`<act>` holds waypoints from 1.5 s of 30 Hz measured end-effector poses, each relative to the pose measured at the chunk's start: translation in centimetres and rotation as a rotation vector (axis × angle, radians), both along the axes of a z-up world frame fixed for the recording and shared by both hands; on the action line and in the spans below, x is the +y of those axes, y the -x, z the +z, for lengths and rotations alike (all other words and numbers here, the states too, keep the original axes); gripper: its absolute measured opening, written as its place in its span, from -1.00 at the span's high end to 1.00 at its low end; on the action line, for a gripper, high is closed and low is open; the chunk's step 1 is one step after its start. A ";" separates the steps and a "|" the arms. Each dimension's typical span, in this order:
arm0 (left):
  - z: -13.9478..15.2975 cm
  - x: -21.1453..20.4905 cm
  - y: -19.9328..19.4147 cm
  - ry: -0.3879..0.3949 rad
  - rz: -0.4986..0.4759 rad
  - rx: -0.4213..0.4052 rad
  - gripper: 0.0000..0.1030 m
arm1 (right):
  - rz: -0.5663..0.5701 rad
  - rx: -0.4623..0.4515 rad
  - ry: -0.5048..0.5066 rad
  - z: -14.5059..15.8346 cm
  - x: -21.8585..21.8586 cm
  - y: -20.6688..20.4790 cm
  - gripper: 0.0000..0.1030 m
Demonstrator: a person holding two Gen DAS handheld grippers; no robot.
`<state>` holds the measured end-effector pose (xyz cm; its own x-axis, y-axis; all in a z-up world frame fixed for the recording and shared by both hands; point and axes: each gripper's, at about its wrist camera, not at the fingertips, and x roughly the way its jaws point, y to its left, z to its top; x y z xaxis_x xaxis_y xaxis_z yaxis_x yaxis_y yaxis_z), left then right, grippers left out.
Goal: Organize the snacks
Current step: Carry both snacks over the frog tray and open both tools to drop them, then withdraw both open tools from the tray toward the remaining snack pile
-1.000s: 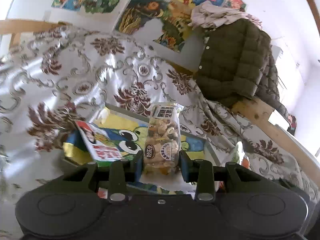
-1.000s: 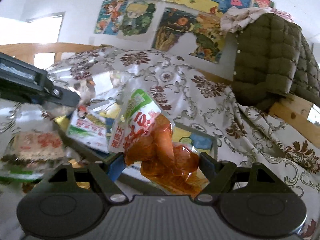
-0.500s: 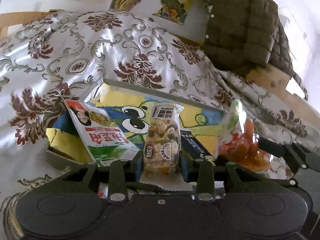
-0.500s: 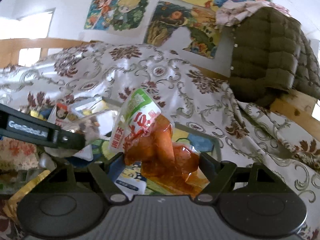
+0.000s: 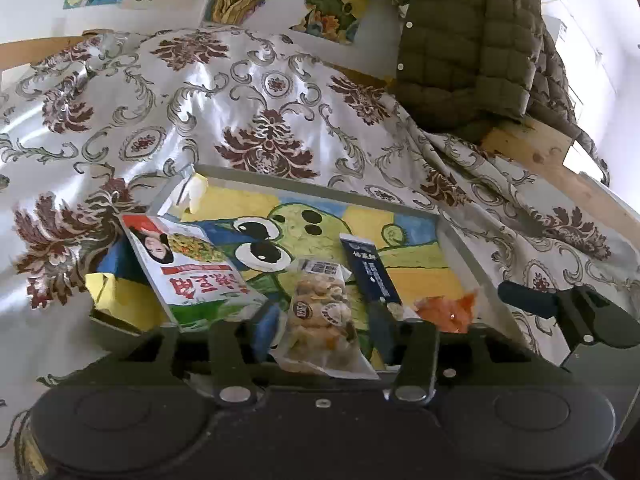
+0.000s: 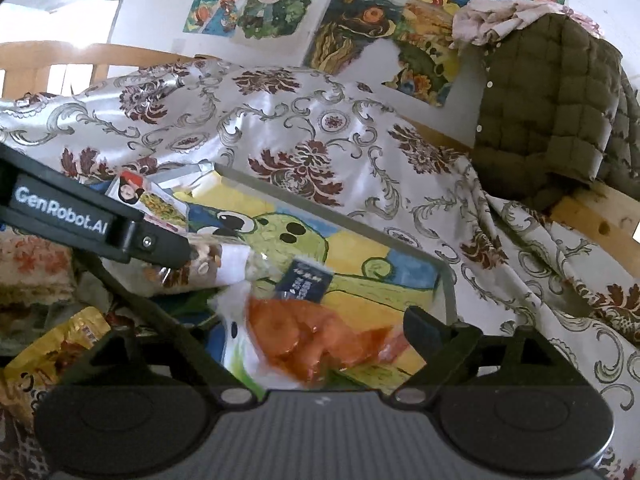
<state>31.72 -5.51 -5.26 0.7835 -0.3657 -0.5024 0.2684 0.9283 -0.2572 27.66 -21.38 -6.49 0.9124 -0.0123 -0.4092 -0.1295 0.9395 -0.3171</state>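
My left jaws stand wide apart with nothing clamped between them. From the left wrist, my left gripper [image 5: 324, 328] hangs low over a tray [image 5: 312, 190] whose floor bears a cartoon frog picture, set on a bed draped in a floral satin cover [image 5: 248, 92]. The nut mix packet [image 5: 320, 316] lies in the gap between my fingers, free of both, resting on the tray floor. Just left of it a white-and-green snack bag [image 5: 188, 268] lies tilted over the tray's near-left edge. Just right of the nut packet sits a dark blue stick packet [image 5: 372, 272], and beyond that an orange snack packet [image 5: 448, 312] at the tray's near-right corner, near the tip of my right gripper [image 5: 560, 304]. An olive quilted jacket [image 5: 468, 36] hangs at the far right.

From the right wrist, my right jaws are also spread wide and grip nothing. My right gripper [image 6: 316, 344] sits over the tray's [image 6: 448, 280] near edge, and the orange snack packet [image 6: 316, 336] lies loose between the fingers on the tray floor, clear of the right fingertip [image 6: 420, 328]. The dark blue stick packet [image 6: 306, 282] lies just behind it. My left gripper [image 6: 100, 224] reaches in from the left, its tip by the nut mix packet [image 6: 208, 264]. A yellow snack packet [image 6: 52, 344] lies outside the tray at lower left.
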 end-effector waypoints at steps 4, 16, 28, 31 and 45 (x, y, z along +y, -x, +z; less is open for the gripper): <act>0.7 0.5 0.5 0.020 0.023 -0.003 -0.29 | -0.019 -0.011 -0.003 0.4 -0.2 0.4 -0.87; 5.9 2.4 6.5 -0.053 0.177 -0.208 -0.98 | -0.070 -0.114 -0.267 5.4 -3.2 5.7 -1.00; 7.2 6.3 15.6 -0.159 0.234 -0.220 -0.99 | -0.006 -0.137 -0.379 7.6 -4.6 12.5 -1.00; 6.8 7.7 17.6 -0.150 0.245 -0.172 -0.99 | -0.006 -0.145 -0.398 8.0 -4.3 14.4 -1.00; 5.6 8.4 23.1 -0.172 0.273 -0.093 -0.99 | -0.094 -0.051 -0.337 6.0 -0.6 20.8 -1.00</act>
<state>8.60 2.87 0.34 0.8864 -0.0518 -0.4600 0.0184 0.9969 -0.0768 6.88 -21.95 -0.45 0.9332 0.0304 -0.3581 -0.0290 0.9995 0.0092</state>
